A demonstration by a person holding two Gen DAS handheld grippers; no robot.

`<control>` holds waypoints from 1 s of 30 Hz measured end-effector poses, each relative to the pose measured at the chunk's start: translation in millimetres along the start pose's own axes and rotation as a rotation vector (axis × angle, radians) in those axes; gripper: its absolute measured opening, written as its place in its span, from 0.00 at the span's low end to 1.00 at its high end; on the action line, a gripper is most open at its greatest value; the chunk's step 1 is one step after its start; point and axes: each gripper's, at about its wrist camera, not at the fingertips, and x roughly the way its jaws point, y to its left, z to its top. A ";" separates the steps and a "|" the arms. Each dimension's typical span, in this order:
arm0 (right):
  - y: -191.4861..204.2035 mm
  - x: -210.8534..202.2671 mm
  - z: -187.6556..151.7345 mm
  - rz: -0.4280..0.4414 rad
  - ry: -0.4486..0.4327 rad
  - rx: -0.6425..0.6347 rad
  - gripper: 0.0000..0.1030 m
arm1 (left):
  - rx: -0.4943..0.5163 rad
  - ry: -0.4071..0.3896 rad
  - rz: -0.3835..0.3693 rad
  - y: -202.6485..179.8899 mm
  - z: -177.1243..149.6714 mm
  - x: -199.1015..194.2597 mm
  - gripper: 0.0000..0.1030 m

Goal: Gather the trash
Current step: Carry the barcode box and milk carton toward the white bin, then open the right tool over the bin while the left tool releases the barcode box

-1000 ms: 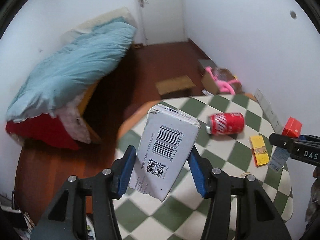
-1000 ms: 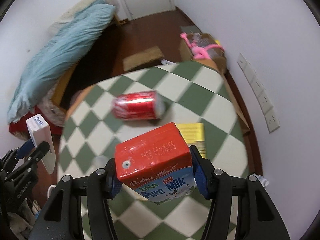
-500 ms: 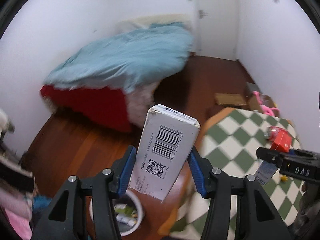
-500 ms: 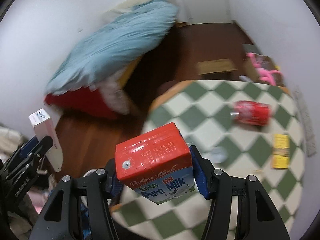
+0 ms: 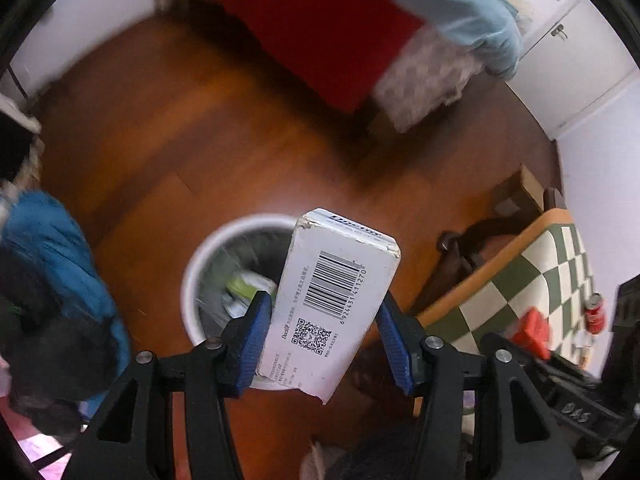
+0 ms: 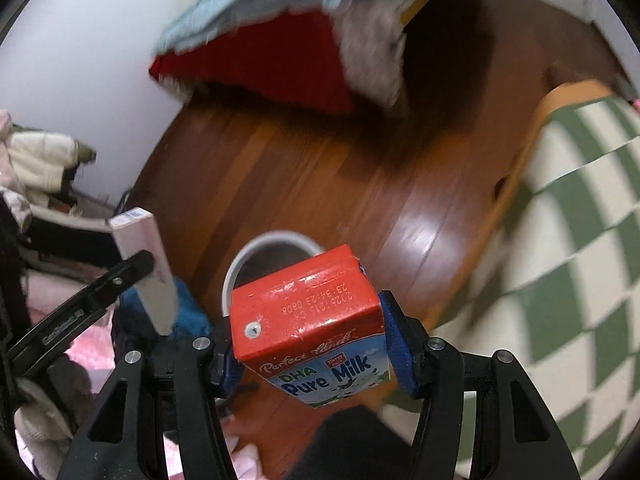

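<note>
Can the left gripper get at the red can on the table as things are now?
Probably not. The left gripper is full: its pads clamp the white box, and it hangs above the white bin on the floor. The red can lies far off on the checkered table.

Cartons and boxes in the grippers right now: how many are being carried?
2. The white barcode box is clamped in the left gripper; the red milk carton is clamped in the right gripper. Both hang above the white bin.
</note>
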 end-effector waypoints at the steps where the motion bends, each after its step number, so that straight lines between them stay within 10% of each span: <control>1: 4.2 14.7 0.0 0.003 0.021 0.002 0.59 | -0.014 0.032 -0.018 7.2 1.7 12.9 0.52; 4: 15.6 59.8 -1.2 -0.006 0.085 0.009 0.59 | -0.017 0.101 -0.041 14.0 9.1 40.7 0.59; 7: 17.5 93.0 -0.8 -0.019 0.131 0.028 0.59 | -0.067 0.106 -0.058 30.8 11.1 46.1 0.94; 17: 20.4 163.3 18.7 0.034 0.205 0.048 0.61 | -0.092 0.012 0.262 86.0 -18.4 28.0 0.94; 19: 23.3 176.8 19.8 0.031 0.225 0.043 0.92 | -0.086 0.003 0.320 90.2 -26.2 26.0 0.94; 30: 36.5 179.5 -4.1 -0.088 0.277 -0.099 0.99 | -0.034 -0.047 0.381 66.0 -47.0 1.6 0.94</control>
